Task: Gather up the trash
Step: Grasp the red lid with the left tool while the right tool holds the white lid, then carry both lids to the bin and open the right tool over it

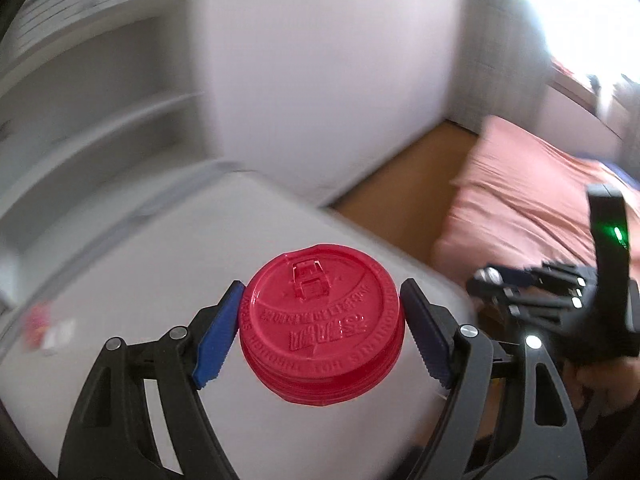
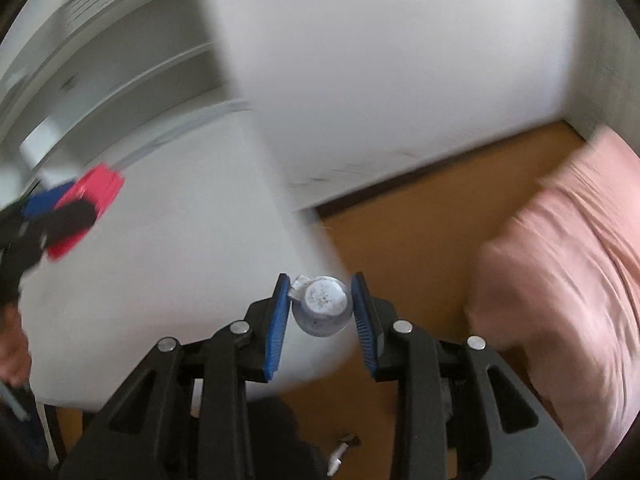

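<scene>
- The red cup lid (image 1: 322,326) sits between the left gripper (image 1: 322,330) fingers (image 1: 218,334), clamped at its rim, above the white surface (image 1: 160,264).
- Only the right wrist view shows a small pale capped container (image 2: 322,310), pinched between the right gripper (image 2: 322,320) fingers (image 2: 278,322), narrowly apart.
- The pink bed (image 2: 568,264) lies right.

Daylight floods in from the window (image 1: 580,8) at the upper right of your left wrist view, blown out to pure white glare. Motion blur smears the wall (image 1: 328,72) and shelves (image 1: 100,92) across both views, while the red lid (image 1: 322,330) and the small cap (image 2: 322,310) between the blue pads stay sharp. Fisheye bending curves every edge, and dark vignette rounds the corners. The bedding (image 2: 560,264) reads soft and streaked at right.
</scene>
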`<act>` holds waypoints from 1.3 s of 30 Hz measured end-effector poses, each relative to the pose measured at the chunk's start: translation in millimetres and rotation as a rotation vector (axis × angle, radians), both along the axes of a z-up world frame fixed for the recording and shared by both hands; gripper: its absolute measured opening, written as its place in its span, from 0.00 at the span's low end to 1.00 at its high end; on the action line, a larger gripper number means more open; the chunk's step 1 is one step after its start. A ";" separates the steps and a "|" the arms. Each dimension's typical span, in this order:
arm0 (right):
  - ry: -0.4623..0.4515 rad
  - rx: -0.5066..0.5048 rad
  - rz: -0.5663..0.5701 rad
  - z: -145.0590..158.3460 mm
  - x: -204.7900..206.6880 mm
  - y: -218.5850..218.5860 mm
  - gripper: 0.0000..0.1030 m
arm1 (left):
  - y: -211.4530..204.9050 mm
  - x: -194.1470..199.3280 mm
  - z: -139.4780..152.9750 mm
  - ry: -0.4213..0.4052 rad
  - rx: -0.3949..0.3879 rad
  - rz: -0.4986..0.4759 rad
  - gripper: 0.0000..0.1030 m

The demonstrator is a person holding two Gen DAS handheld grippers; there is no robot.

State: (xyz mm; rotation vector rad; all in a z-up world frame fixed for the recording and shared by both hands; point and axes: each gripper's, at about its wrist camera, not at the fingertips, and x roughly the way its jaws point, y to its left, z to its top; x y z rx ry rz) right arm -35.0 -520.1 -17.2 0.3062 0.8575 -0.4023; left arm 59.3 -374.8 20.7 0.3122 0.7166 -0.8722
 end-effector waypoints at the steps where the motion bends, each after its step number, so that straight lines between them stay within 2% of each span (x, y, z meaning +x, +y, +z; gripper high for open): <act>1: 0.003 -0.001 -0.039 -1.3 -15.9 -12.6 0.31 | -18.6 -15.3 -3.3 0.003 0.001 -0.049 0.74; 3: 0.006 0.006 -0.134 -6.1 -53.3 -41.2 0.31 | -54.8 -44.5 -11.7 0.029 0.001 -0.148 0.74; 7: 0.038 0.050 -0.299 -28.3 -122.9 -89.8 0.31 | -104.3 -87.7 -29.9 0.036 0.028 -0.277 0.74; 10: 0.080 0.091 -0.384 -52.9 -164.2 -115.5 0.31 | -134.2 -108.3 -47.1 0.056 0.055 -0.356 0.74; 14: 0.137 0.177 -0.443 -93.5 -191.7 -136.4 0.31 | -162.9 -122.7 -72.4 0.067 0.095 -0.420 0.74; 17: 0.163 0.227 -0.459 -112.0 -196.7 -140.0 0.31 | -183.3 -134.9 -95.7 0.085 0.142 -0.445 0.74; 24: 0.166 0.270 -0.464 -133.9 -207.4 -154.3 0.31 | -204.1 -142.0 -123.2 0.123 0.192 -0.450 0.74; 26: 0.164 0.275 -0.467 -134.2 -205.6 -159.4 0.45 | -199.1 -142.2 -124.0 0.132 0.201 -0.450 0.74; 28: 0.150 0.269 -0.472 -130.9 -205.7 -159.1 0.53 | -201.6 -143.1 -127.8 0.134 0.207 -0.454 0.74; 34: 0.111 0.255 -0.489 -122.4 -204.8 -163.3 0.55 | -210.2 -144.6 -140.9 0.160 0.223 -0.471 0.74; 37: 0.096 0.238 -0.509 -117.3 -206.4 -166.9 0.61 | -215.0 -149.2 -146.9 0.181 0.229 -0.489 0.74; 39: 0.084 0.226 -0.530 -113.6 -209.9 -169.2 0.62 | -218.8 -154.2 -149.7 0.189 0.228 -0.506 0.74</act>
